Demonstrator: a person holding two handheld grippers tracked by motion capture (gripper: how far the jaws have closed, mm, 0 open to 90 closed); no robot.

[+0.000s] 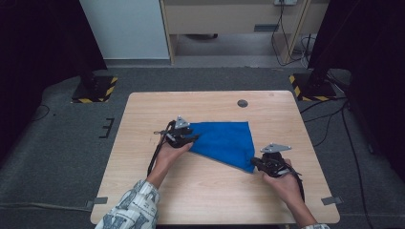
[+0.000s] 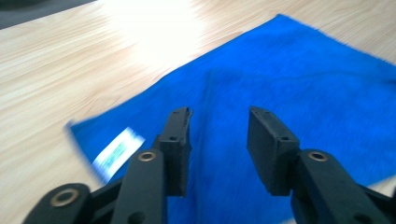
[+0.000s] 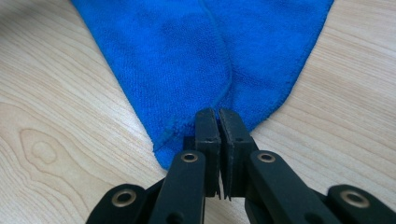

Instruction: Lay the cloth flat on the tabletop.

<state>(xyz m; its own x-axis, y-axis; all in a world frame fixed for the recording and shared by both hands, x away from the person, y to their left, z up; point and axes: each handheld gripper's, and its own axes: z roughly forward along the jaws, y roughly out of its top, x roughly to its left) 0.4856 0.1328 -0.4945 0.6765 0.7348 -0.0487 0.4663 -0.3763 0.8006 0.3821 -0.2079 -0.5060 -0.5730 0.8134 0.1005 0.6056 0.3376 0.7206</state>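
Blue cloth (image 3: 187,51) corner hidden btwn pinching right gripper (image 3: 218,122) fingers; left gripper (image 2: 218,126) fingers spread.

A high camera looks forward and down on the whole table (image 1: 143,200). Two gripper cameras sit close above the blue cloth (image 1: 224,140), which all views share.

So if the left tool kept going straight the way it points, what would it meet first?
Most likely the blue cloth: the left tool is open and angled down over it, though how far above it hangs is unclear.
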